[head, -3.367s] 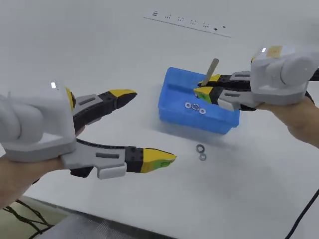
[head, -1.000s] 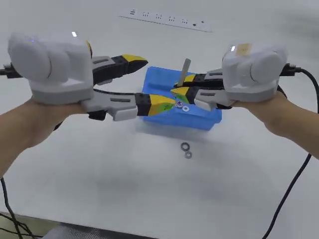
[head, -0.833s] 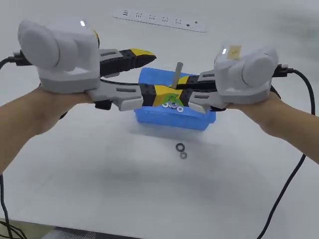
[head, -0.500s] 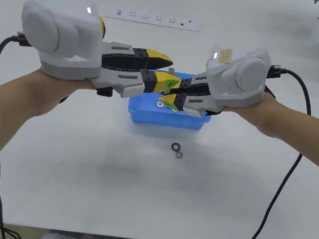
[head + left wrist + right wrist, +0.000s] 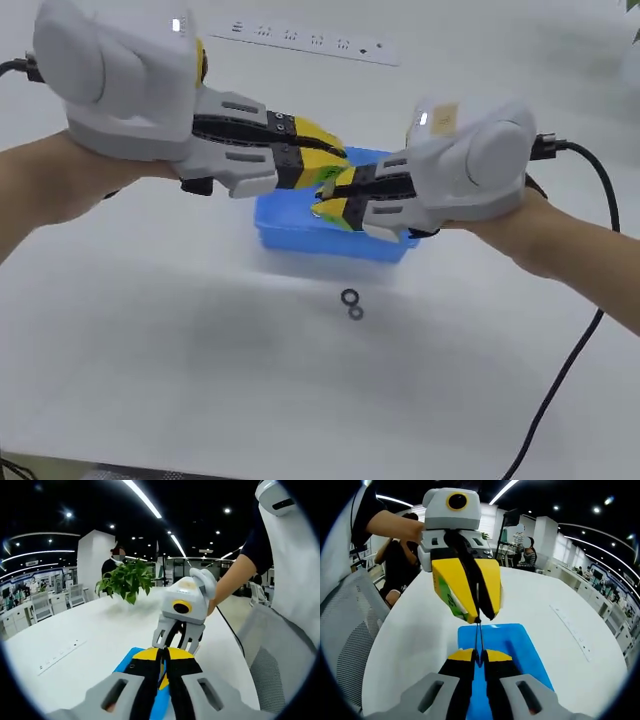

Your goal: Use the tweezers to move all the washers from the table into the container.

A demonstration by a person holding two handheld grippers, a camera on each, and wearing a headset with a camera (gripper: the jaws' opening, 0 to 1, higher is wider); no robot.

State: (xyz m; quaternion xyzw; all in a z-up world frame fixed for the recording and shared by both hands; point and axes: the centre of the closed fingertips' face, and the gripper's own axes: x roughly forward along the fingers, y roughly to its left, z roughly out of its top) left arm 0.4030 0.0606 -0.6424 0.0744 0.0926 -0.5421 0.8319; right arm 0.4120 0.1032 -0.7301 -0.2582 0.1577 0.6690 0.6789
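Note:
Over the blue container (image 5: 288, 226) my left gripper (image 5: 333, 168) and right gripper (image 5: 330, 203) meet tip to tip. In the right gripper view the thin metal tweezers (image 5: 478, 636) run from my right gripper (image 5: 479, 655) up into the yellow tips of the left gripper (image 5: 479, 618), and both are shut on them. The container (image 5: 517, 640) lies just below. Two dark washers (image 5: 351, 304) lie side by side on the white table in front of the container. In the left gripper view my left gripper (image 5: 164, 653) points at the right gripper (image 5: 183, 608), with the container (image 5: 124, 664) under the jaws.
A white power strip (image 5: 300, 37) lies at the far edge of the table. A black cable (image 5: 565, 340) trails from the right gripper across the table's right side. A green plant (image 5: 125, 580) and seated people show in the room beyond.
My left gripper, open one second ago, has swung in over the container and shut on the free end of the tweezers held by the right gripper. The washers have not moved.

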